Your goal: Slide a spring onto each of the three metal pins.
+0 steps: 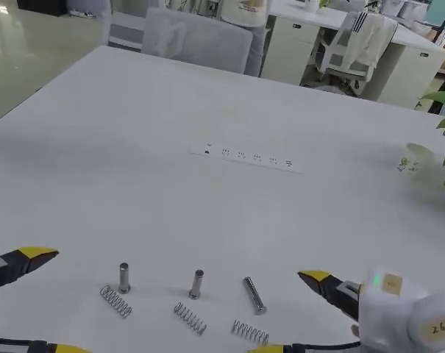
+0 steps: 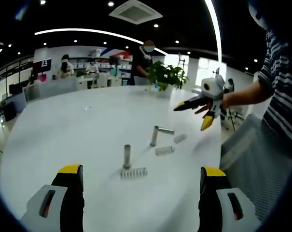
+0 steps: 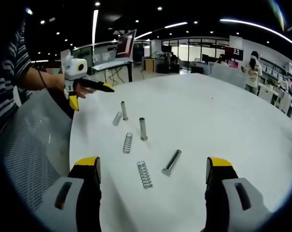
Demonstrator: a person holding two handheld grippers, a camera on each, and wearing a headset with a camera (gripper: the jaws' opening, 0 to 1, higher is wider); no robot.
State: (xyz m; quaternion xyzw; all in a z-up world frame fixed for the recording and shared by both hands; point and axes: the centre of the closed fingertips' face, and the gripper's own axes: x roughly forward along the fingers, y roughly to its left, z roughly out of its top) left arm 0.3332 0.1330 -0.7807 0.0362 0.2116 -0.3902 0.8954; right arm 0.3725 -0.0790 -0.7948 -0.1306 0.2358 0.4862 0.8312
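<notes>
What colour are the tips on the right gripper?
Yellow tips on the right gripper, clearest in the right gripper view.

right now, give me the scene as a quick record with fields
pin sides: as seen in the head view
left pin: upright
middle pin: upright
right pin: lying on its side
left spring: loose on the table, by the left pin
middle spring: loose, by the middle pin
right spring: loose, by the right pin
springs on pins: none
left gripper: open, empty
right gripper: open, empty
power strip: farther back on the table
</notes>
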